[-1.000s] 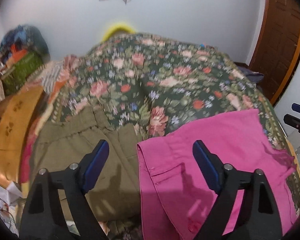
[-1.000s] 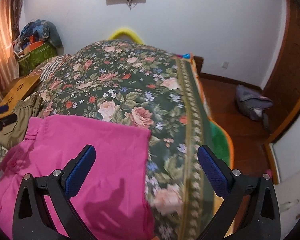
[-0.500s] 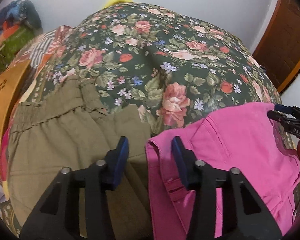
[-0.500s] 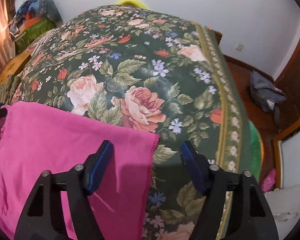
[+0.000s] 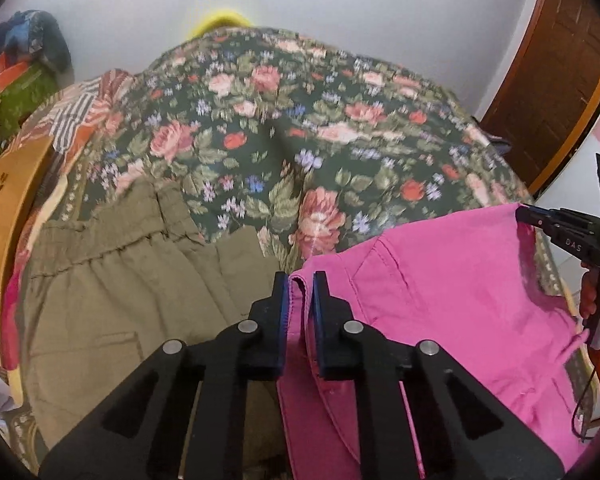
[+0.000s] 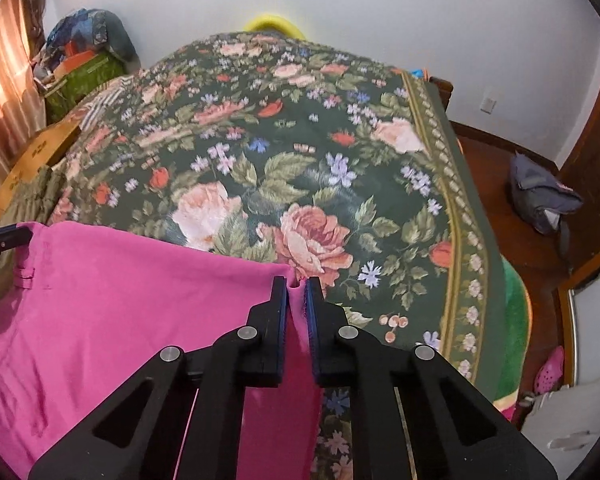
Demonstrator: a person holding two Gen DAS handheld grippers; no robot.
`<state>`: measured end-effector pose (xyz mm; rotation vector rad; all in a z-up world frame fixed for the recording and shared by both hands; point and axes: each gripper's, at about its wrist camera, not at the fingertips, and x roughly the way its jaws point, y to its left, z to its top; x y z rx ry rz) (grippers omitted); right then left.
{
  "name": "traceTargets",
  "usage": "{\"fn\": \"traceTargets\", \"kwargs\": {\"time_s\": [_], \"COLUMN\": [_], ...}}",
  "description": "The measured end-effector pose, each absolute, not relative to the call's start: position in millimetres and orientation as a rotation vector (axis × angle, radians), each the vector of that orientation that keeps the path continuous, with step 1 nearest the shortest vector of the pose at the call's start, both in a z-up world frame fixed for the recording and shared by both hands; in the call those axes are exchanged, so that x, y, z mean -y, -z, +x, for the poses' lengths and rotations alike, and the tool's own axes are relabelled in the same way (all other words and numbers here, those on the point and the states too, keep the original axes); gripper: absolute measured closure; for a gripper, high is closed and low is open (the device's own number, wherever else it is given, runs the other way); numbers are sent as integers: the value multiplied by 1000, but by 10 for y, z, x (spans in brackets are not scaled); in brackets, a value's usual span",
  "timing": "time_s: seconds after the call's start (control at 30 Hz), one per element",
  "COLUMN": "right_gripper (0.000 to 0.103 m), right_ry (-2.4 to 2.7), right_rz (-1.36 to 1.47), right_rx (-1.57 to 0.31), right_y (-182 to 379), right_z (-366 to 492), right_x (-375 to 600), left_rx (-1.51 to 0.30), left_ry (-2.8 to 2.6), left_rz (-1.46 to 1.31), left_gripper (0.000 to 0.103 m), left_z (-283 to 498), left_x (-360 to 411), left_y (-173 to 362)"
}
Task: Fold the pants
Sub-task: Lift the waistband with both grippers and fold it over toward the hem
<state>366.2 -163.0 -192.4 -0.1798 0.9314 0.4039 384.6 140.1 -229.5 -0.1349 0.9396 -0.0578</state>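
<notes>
Lying on the floral bedspread (image 6: 340, 152), the pink pants (image 5: 452, 280) stretched between both tongs. Left tongs (image 5: 301, 280) were clenched on the waistband corner, beside olive trousers (image 5: 132, 292). Right tongs (image 6: 297, 286) were clenched on the opposite corner of the pink cloth, near the bed's edge.

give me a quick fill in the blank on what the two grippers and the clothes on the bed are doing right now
1. Both grippers are shut on the ____ pants.
2. The left gripper pinches the corner next to the ____ garment.
3. The right gripper pinches the corner nearer the bed's ____ edge.
4. The bedspread has a ____ pattern.

Missing words: pink; olive; right; floral
</notes>
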Motion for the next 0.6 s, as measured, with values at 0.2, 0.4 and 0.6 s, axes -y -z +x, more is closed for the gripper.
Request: {"fn": "traceTargets", "kwargs": {"time_s": [0.2, 0.4, 0.6], "right_gripper": [98, 98, 98], "right_ry": [-389, -376, -394], "right_rz": [-221, -180, -162], "right_rx": [-836, -752, -702], "right_y": [1608, 1200, 873], "right_z": [3547, 3493, 3253], "right_x": [1614, 1683, 1773], "left_rx": [-857, -799, -756], "left_ry": [56, 64, 78], "left_rz": [-93, -106, -84], "left_gripper": [93, 93, 93], "left_z": [3763, 3708, 3494], "left_x": [-1310, -1305, -1232], "left_y": [1877, 1516, 1249]}}
